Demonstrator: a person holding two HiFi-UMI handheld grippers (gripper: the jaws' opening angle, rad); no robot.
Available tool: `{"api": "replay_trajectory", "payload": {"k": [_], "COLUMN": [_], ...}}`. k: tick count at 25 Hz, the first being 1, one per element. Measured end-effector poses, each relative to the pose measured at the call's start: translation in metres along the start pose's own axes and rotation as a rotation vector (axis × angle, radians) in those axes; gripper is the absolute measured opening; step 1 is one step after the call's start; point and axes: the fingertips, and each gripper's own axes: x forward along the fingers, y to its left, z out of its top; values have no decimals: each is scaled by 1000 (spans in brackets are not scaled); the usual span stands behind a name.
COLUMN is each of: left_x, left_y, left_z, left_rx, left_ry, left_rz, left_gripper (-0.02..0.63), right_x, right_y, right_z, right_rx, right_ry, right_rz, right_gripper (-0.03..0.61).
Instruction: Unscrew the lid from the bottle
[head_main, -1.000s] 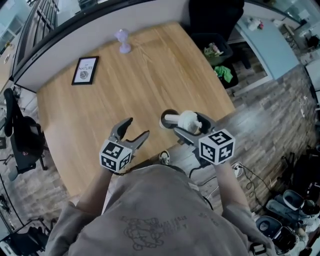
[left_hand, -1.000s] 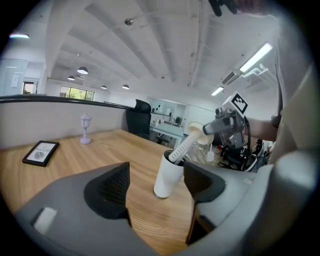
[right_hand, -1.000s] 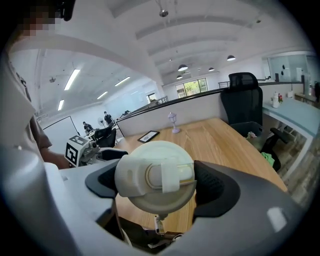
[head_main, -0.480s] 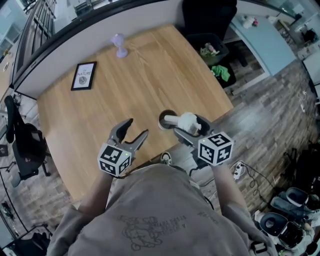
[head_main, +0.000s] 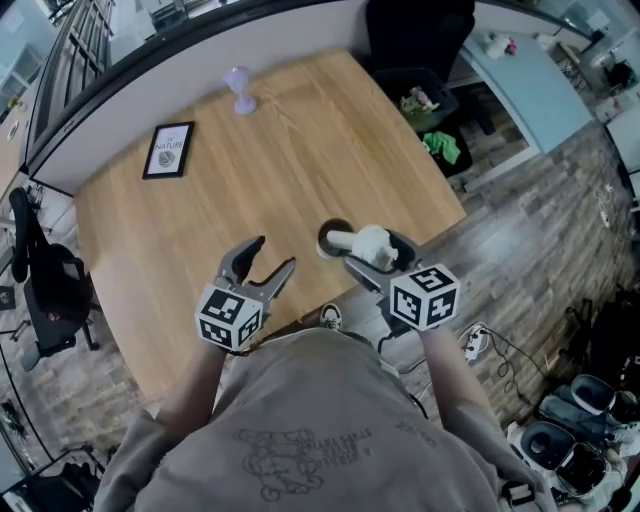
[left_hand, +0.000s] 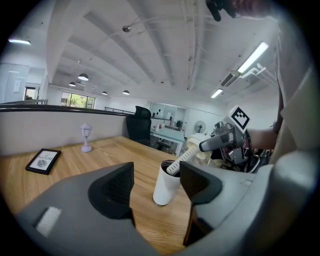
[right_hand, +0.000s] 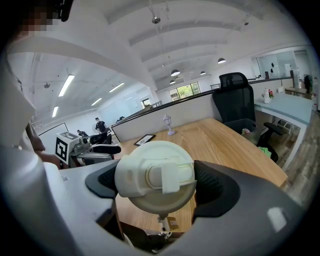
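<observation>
Though indistinct in head view, flip tab (right_hand: 170, 178) on lid (right_hand: 150, 200) between right jaws.

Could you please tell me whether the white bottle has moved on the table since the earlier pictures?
No. The bottle stands at the same spot by the table's near edge, placed as before relative to the picture frame.

White bottle (left_hand: 166, 186) upright nr table (head_main: 200, 220) edge, open; cream lid (right_hand: 154, 181) off, tilted, straw (left_hand: 180, 162) end at mouth.
</observation>
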Motion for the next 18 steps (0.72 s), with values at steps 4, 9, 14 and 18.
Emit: {"api": "replay_trajectory", "payload": {"k": [4,9,14,18], "left_x": [-1,-1,0,0], "left_y": [0,0,1,2], "left_z": [1,2,1,0], "left_rx": [1,4,5,5], "left_ry": [-2,-2,1,2], "left_rz": [5,8,12,12], "left_gripper": [278,276,270,270], "right_x": [-1,-1,-2,-2], "right_y": [-1,-1,-2,-2], "right_z": [-1,-1,-2,-2], "right_rx": [-2,-7,-11,-14], "right_ry": [5,11,13,15], "right_rz": [0,-2,-4,-7], "right_gripper": [440,440,440,440]}}
